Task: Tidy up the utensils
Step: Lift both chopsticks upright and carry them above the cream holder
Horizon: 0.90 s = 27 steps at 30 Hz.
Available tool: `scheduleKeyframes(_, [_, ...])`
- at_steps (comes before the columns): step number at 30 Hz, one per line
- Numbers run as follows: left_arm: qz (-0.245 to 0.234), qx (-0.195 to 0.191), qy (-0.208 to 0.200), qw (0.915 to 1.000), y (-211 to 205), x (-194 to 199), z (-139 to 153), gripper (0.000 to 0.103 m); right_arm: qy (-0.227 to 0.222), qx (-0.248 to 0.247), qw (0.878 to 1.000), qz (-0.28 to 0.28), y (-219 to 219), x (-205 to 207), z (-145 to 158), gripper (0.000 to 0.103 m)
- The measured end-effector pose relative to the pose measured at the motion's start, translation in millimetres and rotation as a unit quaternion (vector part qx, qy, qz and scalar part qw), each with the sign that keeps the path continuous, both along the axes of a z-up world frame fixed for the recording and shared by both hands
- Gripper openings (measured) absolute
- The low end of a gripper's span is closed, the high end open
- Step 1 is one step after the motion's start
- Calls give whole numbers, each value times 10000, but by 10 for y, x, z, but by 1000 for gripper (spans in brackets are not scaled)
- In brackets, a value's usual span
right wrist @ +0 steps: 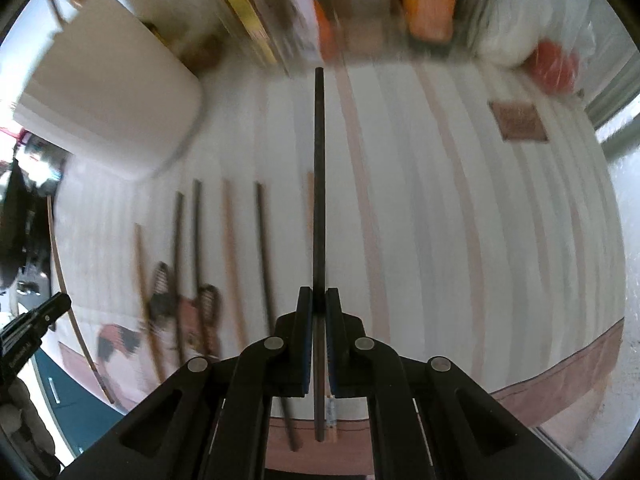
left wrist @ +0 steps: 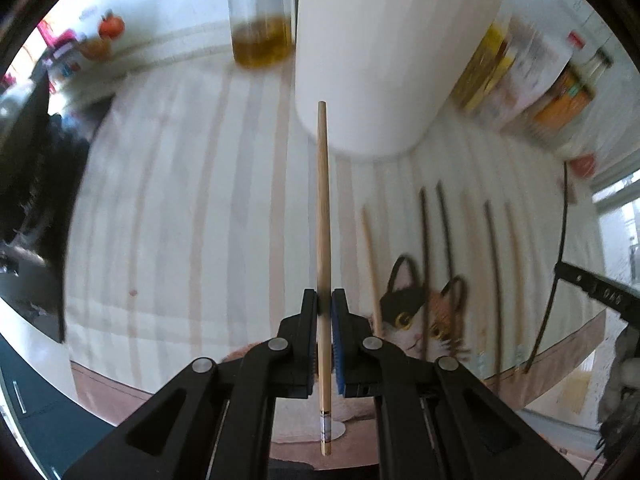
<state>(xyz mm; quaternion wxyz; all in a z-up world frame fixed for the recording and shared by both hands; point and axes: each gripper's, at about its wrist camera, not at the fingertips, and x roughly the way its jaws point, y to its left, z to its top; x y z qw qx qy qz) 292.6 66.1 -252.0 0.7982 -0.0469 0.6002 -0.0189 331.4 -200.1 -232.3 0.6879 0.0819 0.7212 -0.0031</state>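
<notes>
My left gripper [left wrist: 324, 300] is shut on a light wooden chopstick [left wrist: 323, 208] that points forward toward a tall white container [left wrist: 372, 60]. My right gripper [right wrist: 319, 298] is shut on a dark chopstick [right wrist: 319, 184], held above the striped cloth [right wrist: 440, 200]. Several light and dark chopsticks [left wrist: 444, 248] lie side by side on the cloth over a cat print [left wrist: 416, 320]; they show in the right wrist view too [right wrist: 228, 248]. The white container [right wrist: 112, 108] stands at the far left there. The right gripper's tip [left wrist: 592, 284] shows at the left view's right edge.
A jar with yellow liquid [left wrist: 262, 24] stands behind the container. Bottles and packets [left wrist: 532, 76] line the back right. A brown coaster [right wrist: 519, 121] and a red bag [right wrist: 554, 64] lie at the far right. The table edge [right wrist: 560, 364] runs near the bottom.
</notes>
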Motion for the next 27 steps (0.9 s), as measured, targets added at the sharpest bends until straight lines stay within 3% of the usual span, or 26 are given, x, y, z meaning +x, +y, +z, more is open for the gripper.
scheduleKeyframes(5, [93,-137,-634,9979,22,-10,493,5,-684,261,9973,38,146,87,469,6])
scheduleKeyframes(9, [96,-208,-1228,9922,5,67,960,4,-1368,510,9892,96,152,337,1034,6])
scheduleKeyframes(18, [65,-370,-2483,9679,-54,558,1881,4,-2795,901,9555,290,664,938,1985,6])
scheduleKeyframes(27, [175,-525,-3005,9522,59,1105,2126,4,-3672,1091,9237,83,966,1430,2147,6])
